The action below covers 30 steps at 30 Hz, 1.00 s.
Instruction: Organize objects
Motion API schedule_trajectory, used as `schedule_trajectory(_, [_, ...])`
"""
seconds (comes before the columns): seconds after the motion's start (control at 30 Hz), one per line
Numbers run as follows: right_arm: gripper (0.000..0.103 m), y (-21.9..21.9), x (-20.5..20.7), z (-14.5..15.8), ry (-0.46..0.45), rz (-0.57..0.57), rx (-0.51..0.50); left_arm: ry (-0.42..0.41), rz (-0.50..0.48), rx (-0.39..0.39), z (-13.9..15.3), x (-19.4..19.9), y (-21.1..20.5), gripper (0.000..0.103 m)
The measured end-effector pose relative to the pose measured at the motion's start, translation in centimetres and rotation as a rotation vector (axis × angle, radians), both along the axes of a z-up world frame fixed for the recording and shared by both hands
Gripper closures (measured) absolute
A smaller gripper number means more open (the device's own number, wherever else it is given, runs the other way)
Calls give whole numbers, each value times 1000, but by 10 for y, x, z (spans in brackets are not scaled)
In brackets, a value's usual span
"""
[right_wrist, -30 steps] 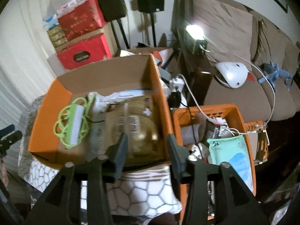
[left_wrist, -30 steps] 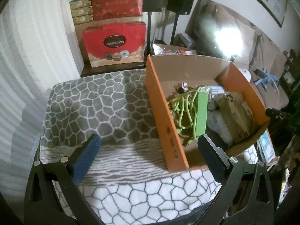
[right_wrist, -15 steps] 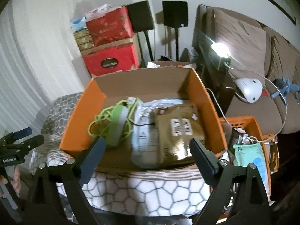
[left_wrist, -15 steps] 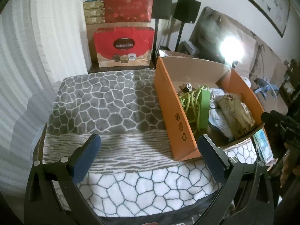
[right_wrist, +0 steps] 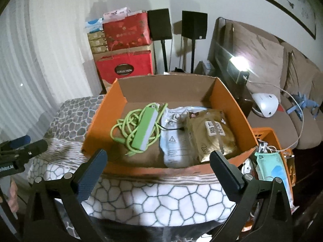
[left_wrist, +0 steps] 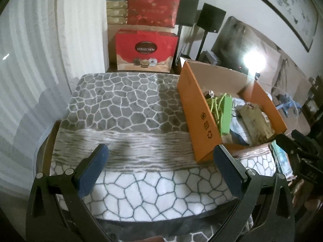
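An orange cardboard box (right_wrist: 101, 121) stands on a table under a stone-pattern cloth (left_wrist: 125, 109). It holds a green power strip with a coiled green cable (right_wrist: 144, 132), a white plastic packet (right_wrist: 174, 141) and a brown packet (right_wrist: 210, 135). The box also shows in the left wrist view (left_wrist: 198, 113), at the right. My right gripper (right_wrist: 158, 162) is open and empty, in front of the box's near wall. My left gripper (left_wrist: 161, 159) is open and empty above the cloth, left of the box.
Red gift boxes (left_wrist: 145, 50) are stacked behind the table by a white curtain. Two black speakers on stands (right_wrist: 193, 27) and a brown sofa (right_wrist: 268, 60) are behind. An orange basket (right_wrist: 272, 157) with masks and cables sits to the right of the table.
My right gripper has opened, letting go of the brown packet, and pulled back from the box. My left gripper has also drawn back and stayed open.
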State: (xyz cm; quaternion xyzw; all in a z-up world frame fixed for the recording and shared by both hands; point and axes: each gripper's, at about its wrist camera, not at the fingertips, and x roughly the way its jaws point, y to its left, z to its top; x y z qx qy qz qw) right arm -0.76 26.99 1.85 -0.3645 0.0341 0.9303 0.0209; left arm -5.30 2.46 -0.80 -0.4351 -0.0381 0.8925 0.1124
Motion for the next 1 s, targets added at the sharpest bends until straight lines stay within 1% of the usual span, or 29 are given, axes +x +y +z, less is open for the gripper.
schedule_trajectory(0.13, [0, -12, 7, 1, 11, 9, 3, 2, 2, -23, -2, 10, -3, 0])
schedule_trajectory(0.4, [0, -33, 23, -1, 23, 15, 16, 30, 29, -28, -1, 32, -16, 0])
schedule_trajectory(0.53, [0, -43, 32, -2, 28, 24, 52, 38, 43, -46, -1, 41, -20, 0])
schedule_trajectory(0.7, [1, -51, 42, 0, 44, 29, 53, 46, 60, -14, 1, 49, -30, 0])
schedule_trajectory(0.8, [0, -53, 47, 1, 53, 31, 50, 66, 67, -29, 5, 54, -31, 0])
schedule_trajectory(1.0, [0, -55, 51, 1, 55, 25, 43, 76, 62, -37, 7, 64, -31, 0])
